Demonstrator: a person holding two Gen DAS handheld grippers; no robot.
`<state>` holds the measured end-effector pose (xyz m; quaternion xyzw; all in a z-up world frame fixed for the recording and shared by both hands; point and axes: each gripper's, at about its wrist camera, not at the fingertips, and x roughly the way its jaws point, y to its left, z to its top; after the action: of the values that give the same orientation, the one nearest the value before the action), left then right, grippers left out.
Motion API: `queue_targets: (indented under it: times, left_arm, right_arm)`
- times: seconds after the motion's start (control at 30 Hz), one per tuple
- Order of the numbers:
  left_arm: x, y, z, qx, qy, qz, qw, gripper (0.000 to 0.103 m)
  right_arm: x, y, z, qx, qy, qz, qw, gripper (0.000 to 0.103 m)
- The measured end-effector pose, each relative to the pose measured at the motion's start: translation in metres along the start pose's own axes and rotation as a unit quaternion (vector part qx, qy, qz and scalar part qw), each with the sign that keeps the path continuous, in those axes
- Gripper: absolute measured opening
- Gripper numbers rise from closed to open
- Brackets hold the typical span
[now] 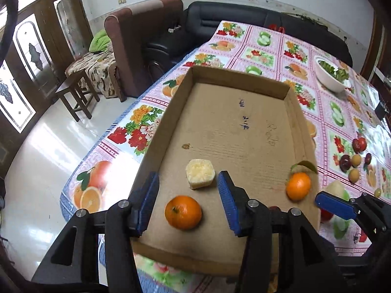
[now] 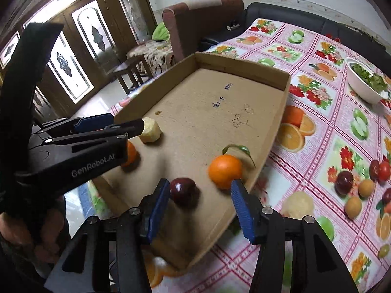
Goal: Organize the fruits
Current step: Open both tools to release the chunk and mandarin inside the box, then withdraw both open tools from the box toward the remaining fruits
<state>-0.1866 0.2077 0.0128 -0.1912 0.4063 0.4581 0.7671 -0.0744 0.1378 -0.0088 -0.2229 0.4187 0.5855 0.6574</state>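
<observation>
Watching: both handheld grippers hang over the near end of the shallow brown cardboard tray [image 2: 278,122] on the fruit-print pink tablecloth [image 2: 325,131].
Risk, rolling: the round orange mandarin with a green leaf [image 2: 224,171] sits close to the tray's low right wall; a nudge from a finger could, I judge, send it against that wall or over it.
Risk, plum: the dark red plum [image 2: 183,190] lies just beside the right gripper's left pad; a careless lift may clip it and roll it toward the tray's near edge.
Risk, crowding: the two grippers work close together, so a collision seems possible.
Left gripper [image 1: 188,200] jaws: standing apart, gripping nothing; the plain orange mandarin [image 1: 183,212] lies on the tray floor between the blue pads, clear of both.
Right gripper [image 2: 200,207] jaws: apart, holding nothing; plum and leafed mandarin rest on the cardboard near its tips.
Fruit placed: a pale yellow peeled fruit chunk [image 1: 200,177] also sits in the tray.
Fruit waiting: small red and yellow fruits [image 2: 354,190] lie on the cloth, well right of the tray.
</observation>
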Motion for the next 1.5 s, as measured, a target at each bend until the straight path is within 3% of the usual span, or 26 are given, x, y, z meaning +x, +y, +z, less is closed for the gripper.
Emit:
queue_targets:
  times: [0.3,0.83,1.13,1.3,1.5]
  left_arm:
    - [-0.033,-0.006,-0.006,0.002,-0.031,-0.001,0.9995,0.049]
    - [-0.062,-0.026,-0.019,0.027,-0.058,0.003,0.998,0.05]
    - [-0.066,-0.053,-0.031,0.046,-0.031,-0.088,0.9945,0.052]
    - [-0.069,-0.074,-0.042,0.06,-0.007,-0.166,0.9843,0.052]
    - [-0.068,-0.106,-0.057,0.086,0.025,-0.222,0.9709,0.052]
  right_arm:
    - [-0.042,-0.009,-0.018,0.02,-0.032,-0.012,0.999,0.054]
    - [-0.082,-0.05,-0.053,0.076,-0.061,-0.045,0.994,0.054]
    - [-0.104,-0.086,-0.08,0.122,-0.07,-0.077,0.987,0.054]
    - [-0.114,-0.105,-0.096,0.147,-0.074,-0.091,0.982,0.054]
    - [-0.121,-0.12,-0.108,0.167,-0.078,-0.099,0.978,0.054]
